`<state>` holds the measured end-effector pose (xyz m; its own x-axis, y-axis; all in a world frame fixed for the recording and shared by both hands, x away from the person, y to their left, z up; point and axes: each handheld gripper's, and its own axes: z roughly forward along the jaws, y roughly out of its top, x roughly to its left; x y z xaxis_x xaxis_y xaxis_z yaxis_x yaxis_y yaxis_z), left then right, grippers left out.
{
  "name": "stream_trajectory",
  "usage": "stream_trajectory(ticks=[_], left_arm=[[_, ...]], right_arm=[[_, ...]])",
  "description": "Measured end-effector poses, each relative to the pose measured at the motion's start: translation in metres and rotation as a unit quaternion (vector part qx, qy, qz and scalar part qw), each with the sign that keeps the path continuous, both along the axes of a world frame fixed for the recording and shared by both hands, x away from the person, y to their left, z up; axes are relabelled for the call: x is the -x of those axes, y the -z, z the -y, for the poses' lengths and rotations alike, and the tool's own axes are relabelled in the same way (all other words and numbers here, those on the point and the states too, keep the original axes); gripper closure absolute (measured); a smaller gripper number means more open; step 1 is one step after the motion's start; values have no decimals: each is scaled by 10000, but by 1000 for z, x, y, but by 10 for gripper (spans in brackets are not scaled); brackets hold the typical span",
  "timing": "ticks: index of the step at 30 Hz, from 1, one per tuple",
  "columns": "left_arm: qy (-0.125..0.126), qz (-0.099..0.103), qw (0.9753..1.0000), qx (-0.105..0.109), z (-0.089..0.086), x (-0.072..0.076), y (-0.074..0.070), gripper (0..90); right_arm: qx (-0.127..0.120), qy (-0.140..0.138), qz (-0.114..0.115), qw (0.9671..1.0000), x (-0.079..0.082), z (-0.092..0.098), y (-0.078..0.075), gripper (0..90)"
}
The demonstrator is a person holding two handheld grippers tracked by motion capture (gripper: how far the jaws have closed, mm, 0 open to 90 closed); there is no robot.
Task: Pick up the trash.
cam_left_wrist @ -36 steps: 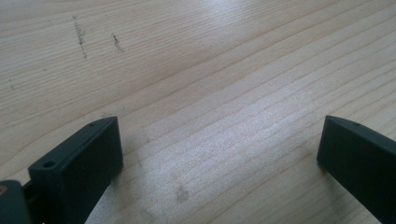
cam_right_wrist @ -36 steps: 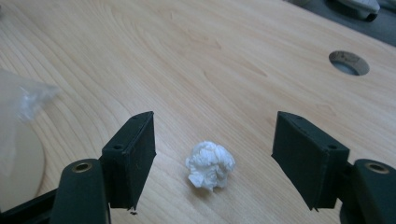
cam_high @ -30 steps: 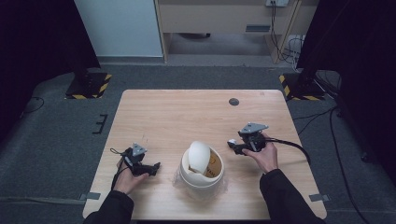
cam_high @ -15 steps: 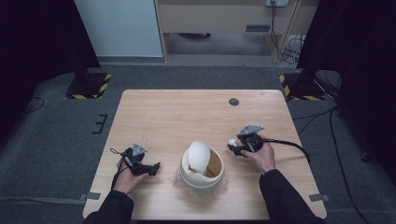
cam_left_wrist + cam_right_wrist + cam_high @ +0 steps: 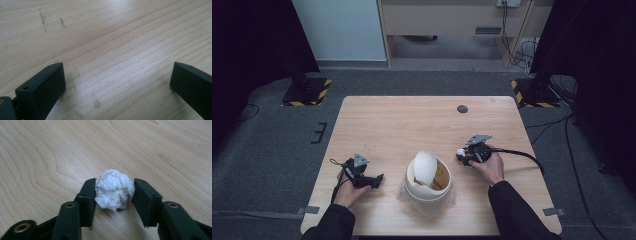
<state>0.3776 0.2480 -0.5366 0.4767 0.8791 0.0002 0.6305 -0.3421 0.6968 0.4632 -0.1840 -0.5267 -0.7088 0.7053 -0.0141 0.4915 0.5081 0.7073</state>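
Observation:
A crumpled white paper ball (image 5: 113, 190) sits between the jaws of my right gripper (image 5: 115, 182), which press on both its sides just above the wooden table (image 5: 75, 150). From the high view the right gripper (image 5: 463, 155) is right of a small white bin (image 5: 428, 192), with the paper ball (image 5: 460, 152) at its tip facing the bin. The bin's white swing lid (image 5: 424, 167) is tilted, showing a brown inside. My left gripper (image 5: 377, 179) rests on the table left of the bin. Its jaws are wide apart in the left gripper view (image 5: 117, 67), with bare wood between them.
A dark round spot (image 5: 462, 108) marks the table's far right part. The right gripper's cable (image 5: 522, 156) trails off the right edge. Bare wood (image 5: 412, 125) stretches across the far half of the table. Grey floor surrounds it.
The right gripper has drifted slightly left, toward the bin, with the paper ball in it. The left gripper has stayed put.

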Motion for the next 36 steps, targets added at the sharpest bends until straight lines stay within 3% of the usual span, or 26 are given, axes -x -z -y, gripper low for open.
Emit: stream_trajectory(ticks=[7, 17, 23, 27, 36], left_arm=[[-1, 0, 10000, 1, 0, 0, 0, 0], [0, -1, 10000, 0, 0, 0, 0, 0], [-11, 7, 10000, 7, 1, 1, 0, 0], [-18, 11, 10000, 4, 1, 1, 0, 0], [-18, 1, 10000, 1, 1, 2, 0, 0]], right_arm=[[-20, -25, -97, 9999, 2, 2, -3, 639], [-551, 99, 125, 9984, 15, 21, -31, 637], [-729, 152, 207, 9970, 25, 31, -40, 635], [-987, 310, 243, 9943, 36, 45, -47, 636], [-1272, 513, 360, 9899, 50, 62, -56, 633]])
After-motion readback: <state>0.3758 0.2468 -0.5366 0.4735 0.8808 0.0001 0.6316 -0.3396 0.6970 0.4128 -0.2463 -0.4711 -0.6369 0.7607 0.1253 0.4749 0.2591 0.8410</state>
